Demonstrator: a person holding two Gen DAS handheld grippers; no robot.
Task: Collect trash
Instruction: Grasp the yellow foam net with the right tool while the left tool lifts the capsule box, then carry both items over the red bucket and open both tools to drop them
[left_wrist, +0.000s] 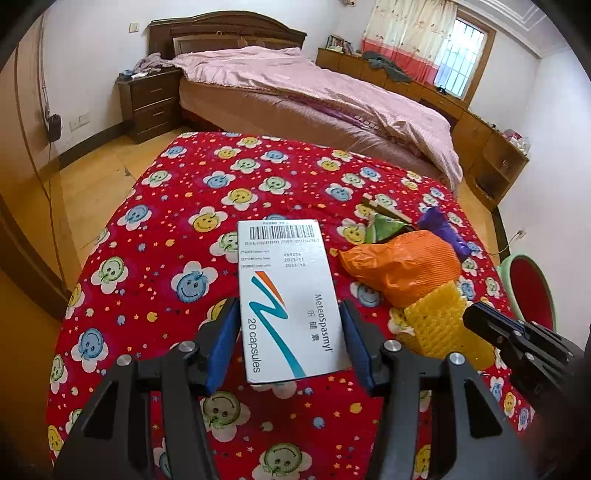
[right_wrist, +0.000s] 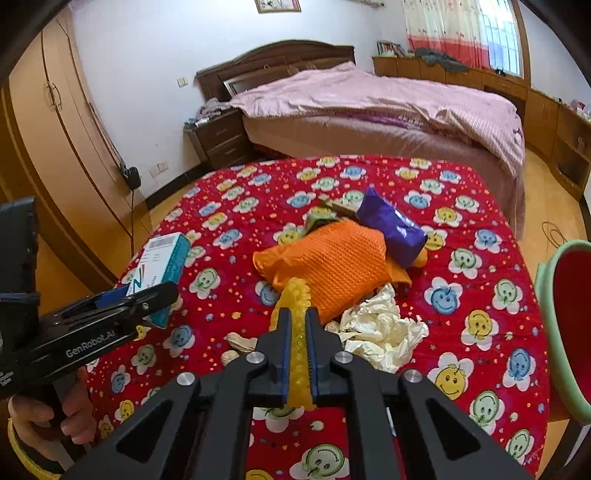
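My left gripper is shut on a white medicine box marked "20 capsules" and holds it above the red smiley tablecloth. The box also shows in the right wrist view. My right gripper is shut on a yellow foam net, which also shows in the left wrist view. On the table lie an orange bubble mailer, a purple wrapper, a green wrapper, crumpled white paper and peanut shells.
A green bin with a red inside stands at the table's right edge. A bed with a pink cover is behind the table, with a nightstand and wardrobe at left and low cabinets at right.
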